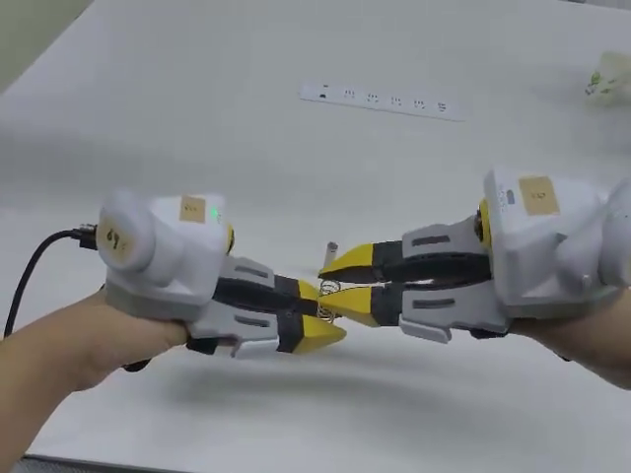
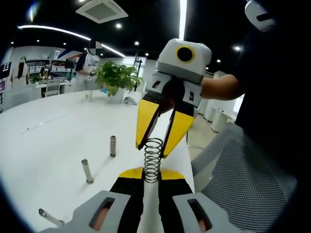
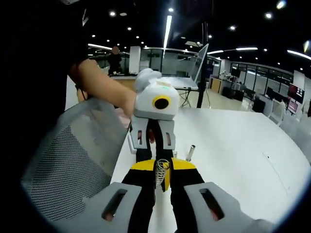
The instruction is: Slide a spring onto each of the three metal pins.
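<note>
White surface (image 1: 296, 148) below me. My left claw (image 2: 150, 177) is pinched nearly shut on the lower end of the spring (image 2: 153, 160), up in the air; my right claw (image 2: 153, 149) is part open, tips flanking its top. Bare pin (image 2: 86, 171) stands nearby.

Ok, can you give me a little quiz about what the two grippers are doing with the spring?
1. True or false: the left gripper is shut on the spring.
2. The jaws of the right gripper are: A) shut on a pin, B) open around the spring's far end, C) shut on nothing.
3. Fill the gap: the power strip lies far back on the white ____.
Key: 1 true; 2 B; 3 table.
</note>
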`<move>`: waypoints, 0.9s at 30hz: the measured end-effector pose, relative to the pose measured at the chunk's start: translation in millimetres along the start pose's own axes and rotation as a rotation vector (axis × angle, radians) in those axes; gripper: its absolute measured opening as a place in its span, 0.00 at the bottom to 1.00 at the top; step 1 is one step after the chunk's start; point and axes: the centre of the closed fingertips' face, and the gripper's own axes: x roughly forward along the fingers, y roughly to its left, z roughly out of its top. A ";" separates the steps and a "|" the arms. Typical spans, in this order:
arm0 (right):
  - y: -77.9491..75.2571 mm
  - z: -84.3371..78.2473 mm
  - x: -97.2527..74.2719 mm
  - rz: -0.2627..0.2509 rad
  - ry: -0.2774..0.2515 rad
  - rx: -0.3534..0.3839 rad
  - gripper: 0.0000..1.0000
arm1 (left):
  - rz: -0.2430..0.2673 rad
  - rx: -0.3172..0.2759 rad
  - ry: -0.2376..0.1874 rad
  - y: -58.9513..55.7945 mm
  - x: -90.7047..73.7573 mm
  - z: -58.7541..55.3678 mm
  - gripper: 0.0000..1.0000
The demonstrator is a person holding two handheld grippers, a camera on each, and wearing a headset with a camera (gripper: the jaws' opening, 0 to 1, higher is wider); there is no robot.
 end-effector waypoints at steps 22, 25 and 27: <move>-0.2 3.7 -1.5 -0.015 0.018 -0.108 0.07 | 0.004 -0.013 -0.019 2.4 -2.7 3.0 0.03; -0.8 3.1 -1.8 -0.019 0.019 -0.110 0.07 | 0.006 -0.027 -0.021 2.1 -2.4 2.6 0.03; -0.9 2.8 -2.2 -0.020 0.021 -0.112 0.07 | 0.008 -0.035 -0.023 2.2 -2.2 2.9 0.03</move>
